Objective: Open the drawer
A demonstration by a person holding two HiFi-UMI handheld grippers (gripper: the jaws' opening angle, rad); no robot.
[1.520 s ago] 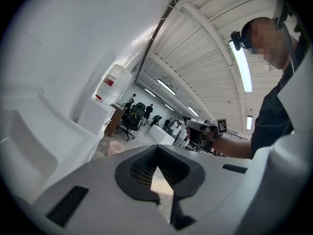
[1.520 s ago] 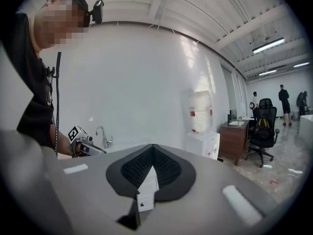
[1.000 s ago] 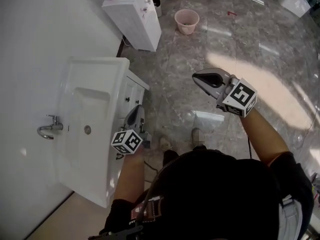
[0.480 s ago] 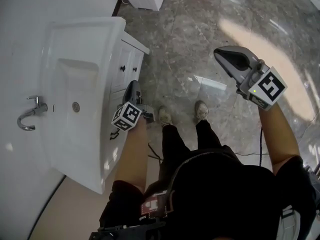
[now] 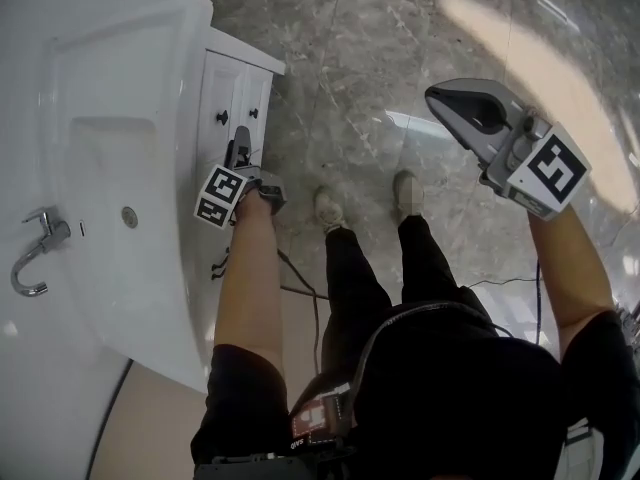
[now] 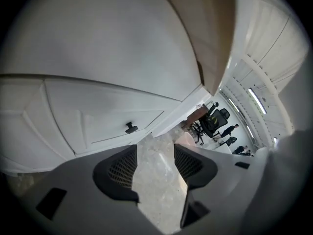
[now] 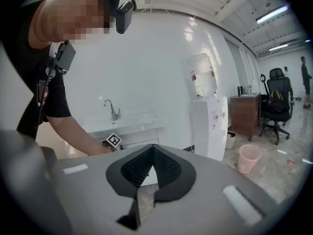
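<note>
The drawer [image 6: 98, 114] is seen as a white front with a framed, recessed panel, set in the white vanity [image 5: 240, 78] beneath the washbasin [image 5: 110, 148]. A small dark knob [image 6: 130, 128] is fixed near the panel's lower right in the left gripper view. The front is shut, flush with its neighbours. In the head view two dark knobs [image 5: 222, 118] are shown on the vanity's face; which one is the drawer's cannot be told.

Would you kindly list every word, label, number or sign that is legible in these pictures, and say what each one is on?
Nothing legible.
Left marker cube: black-and-white square pattern, no letters.
Right marker cube: likewise.
Water bottle: red label, too blurred.
Red tag at the waist: print too small.
</note>
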